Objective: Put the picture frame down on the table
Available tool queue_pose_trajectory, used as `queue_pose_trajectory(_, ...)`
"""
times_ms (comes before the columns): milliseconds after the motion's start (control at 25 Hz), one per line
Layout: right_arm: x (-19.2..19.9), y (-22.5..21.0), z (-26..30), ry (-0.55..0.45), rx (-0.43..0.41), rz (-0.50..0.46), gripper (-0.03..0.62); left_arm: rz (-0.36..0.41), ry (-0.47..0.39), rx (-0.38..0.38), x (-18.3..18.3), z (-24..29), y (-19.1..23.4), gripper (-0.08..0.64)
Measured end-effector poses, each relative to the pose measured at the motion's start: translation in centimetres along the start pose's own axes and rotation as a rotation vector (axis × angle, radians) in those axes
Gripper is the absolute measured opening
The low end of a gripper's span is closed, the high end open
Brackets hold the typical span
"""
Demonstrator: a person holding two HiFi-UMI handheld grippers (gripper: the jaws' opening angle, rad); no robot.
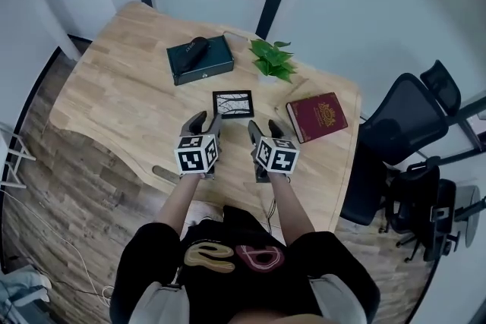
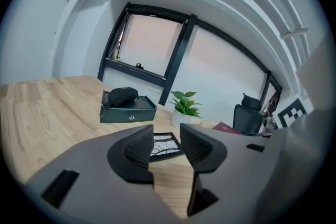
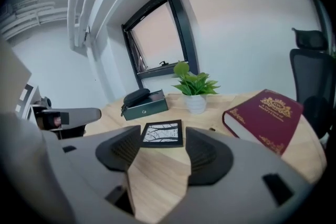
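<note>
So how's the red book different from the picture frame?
The red book is thick, dark red with gold patterns; the picture frame is thin, black, with a pale picture. The book is bigger than the frame. The book lies by the table's right edge, the frame mid-table. Both lie flat.

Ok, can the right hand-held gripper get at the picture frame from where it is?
Probably yes. The right hand-held gripper is open and empty, and the picture frame lies flat on the table just ahead of it, with only bare wood between them.
</note>
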State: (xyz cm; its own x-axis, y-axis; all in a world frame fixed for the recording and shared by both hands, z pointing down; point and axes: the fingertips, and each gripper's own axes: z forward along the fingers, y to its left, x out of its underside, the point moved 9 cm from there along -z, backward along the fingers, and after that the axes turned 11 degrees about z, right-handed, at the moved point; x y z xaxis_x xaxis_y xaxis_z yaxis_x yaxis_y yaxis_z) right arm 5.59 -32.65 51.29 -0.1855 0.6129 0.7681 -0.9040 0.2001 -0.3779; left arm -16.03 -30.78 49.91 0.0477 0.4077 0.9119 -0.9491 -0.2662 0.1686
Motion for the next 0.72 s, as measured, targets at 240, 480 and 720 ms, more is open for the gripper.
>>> queue_pose_trajectory(240,1.9,2.2,-4.6,-0.077,-0.024,-0.026,0.265,0.021,-0.086,0.032,-0.4,-5.2,-1.5,0.152)
queue_pose_trajectory(480,2.7,3.0,-8.7,-0.149,-0.043,-0.099,0.259,0.084,-0.141,0.021,0.6,-9.3,-3.2,0.107)
queue_pose_trajectory(720,3.9,3.5,-11.7,-0.173,-0.078,-0.14,0.236,0.098,-0.142,0.042,1.8,-11.8,-4.4,0.104)
